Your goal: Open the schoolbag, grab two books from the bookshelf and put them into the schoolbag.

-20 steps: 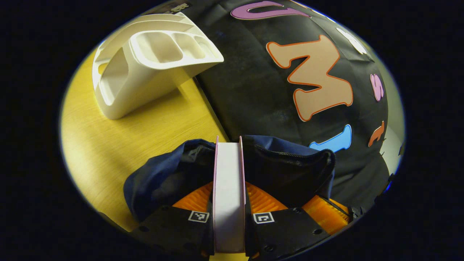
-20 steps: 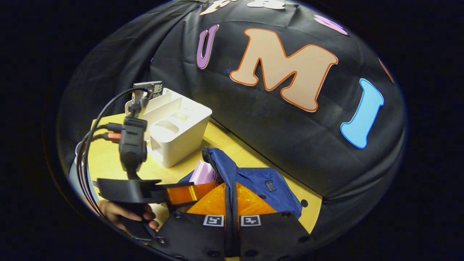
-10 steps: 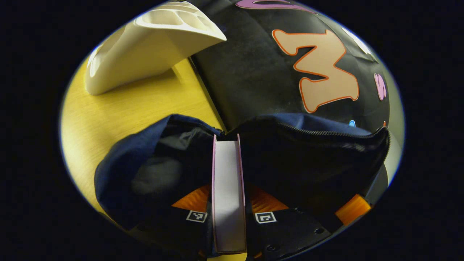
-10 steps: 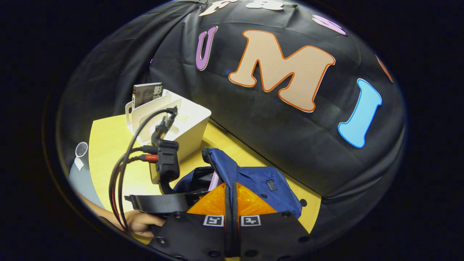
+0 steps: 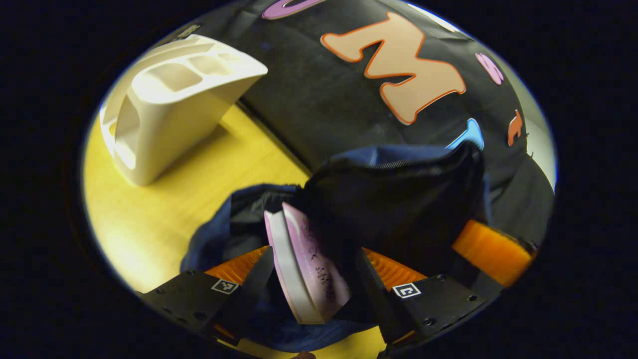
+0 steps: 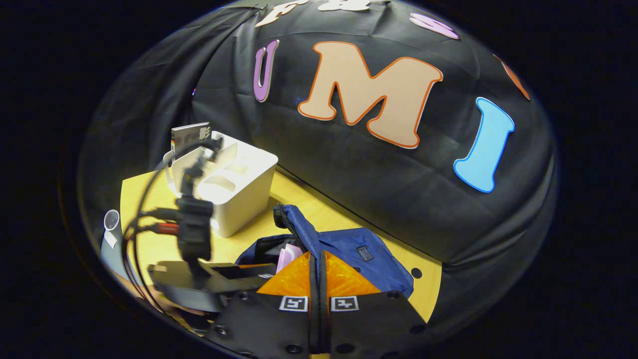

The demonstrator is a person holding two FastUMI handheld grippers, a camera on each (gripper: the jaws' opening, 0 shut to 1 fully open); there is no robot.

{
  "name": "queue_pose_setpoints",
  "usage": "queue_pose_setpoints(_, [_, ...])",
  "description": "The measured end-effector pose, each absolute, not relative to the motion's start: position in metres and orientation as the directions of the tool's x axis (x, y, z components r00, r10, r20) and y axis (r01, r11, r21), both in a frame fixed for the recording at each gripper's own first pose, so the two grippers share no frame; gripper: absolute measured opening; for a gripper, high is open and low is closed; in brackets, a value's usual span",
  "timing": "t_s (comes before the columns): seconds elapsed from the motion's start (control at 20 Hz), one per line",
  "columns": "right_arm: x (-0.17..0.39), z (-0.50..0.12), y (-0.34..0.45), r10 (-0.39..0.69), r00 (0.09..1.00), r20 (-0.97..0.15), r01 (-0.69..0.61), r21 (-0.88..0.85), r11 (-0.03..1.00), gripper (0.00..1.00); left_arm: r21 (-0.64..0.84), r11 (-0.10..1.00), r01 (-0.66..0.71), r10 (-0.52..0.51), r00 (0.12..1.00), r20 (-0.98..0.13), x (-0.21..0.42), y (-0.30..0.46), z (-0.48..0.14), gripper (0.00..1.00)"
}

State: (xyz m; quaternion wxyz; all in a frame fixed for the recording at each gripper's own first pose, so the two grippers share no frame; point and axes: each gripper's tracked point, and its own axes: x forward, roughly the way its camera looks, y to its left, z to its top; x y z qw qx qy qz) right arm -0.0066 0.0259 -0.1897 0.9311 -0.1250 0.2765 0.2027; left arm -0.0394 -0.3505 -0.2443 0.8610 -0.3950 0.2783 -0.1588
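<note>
The navy schoolbag (image 5: 398,194) lies on the yellow table with its mouth wide. A pink book (image 5: 309,264) leans tilted inside that mouth, between the spread fingers of my left gripper (image 5: 311,279), which is open and not pressing on it. My right gripper (image 6: 317,264) is shut on the schoolbag's (image 6: 359,249) zipper edge and holds the flap up. From the right gripper view the pink book (image 6: 286,257) pokes out of the bag, with the left gripper (image 6: 209,279) beside it. The white bookshelf (image 6: 234,184) holds another book (image 6: 189,137) at its far end.
The white bookshelf (image 5: 164,114) stands on the yellow table (image 5: 164,209) to the left of the bag, close to the black cloth wall. Cables (image 6: 144,214) trail from the left gripper. A small white round object (image 6: 110,219) sits by the table's left edge.
My left gripper has opened and let go of the pink book, which now leans tilted in the bag's mouth. It has also drawn back a little. The right gripper still holds the flap.
</note>
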Motion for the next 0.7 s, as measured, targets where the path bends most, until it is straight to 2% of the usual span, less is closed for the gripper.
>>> queue_pose_setpoints(0.15, [-0.002,-0.19,0.023,0.285,0.772,-0.568,-0.42,-0.119,0.9,0.03,-0.734,0.666,0.13,-0.449,0.857,-0.255,-0.031,-0.304,-0.192,0.95])
queue_pose_setpoints(0.35, [0.002,-0.188,0.027,0.245,0.787,-0.566,-0.404,-0.173,0.898,0.02,-0.682,0.715,0.155,-0.353,0.922,-0.16,-0.011,-0.22,-0.123,0.94])
queue_pose_setpoints(0.55, [0.005,-0.191,0.033,0.201,0.796,-0.571,-0.371,-0.197,0.908,0.02,-0.555,0.817,0.156,-0.282,0.948,-0.147,0.004,-0.142,-0.093,0.94])
queue_pose_setpoints(0.7, [0.012,-0.19,0.037,0.168,0.804,-0.57,-0.342,-0.212,0.916,0.03,-0.503,0.852,0.144,-0.254,0.954,-0.157,0.014,-0.096,-0.075,0.94])
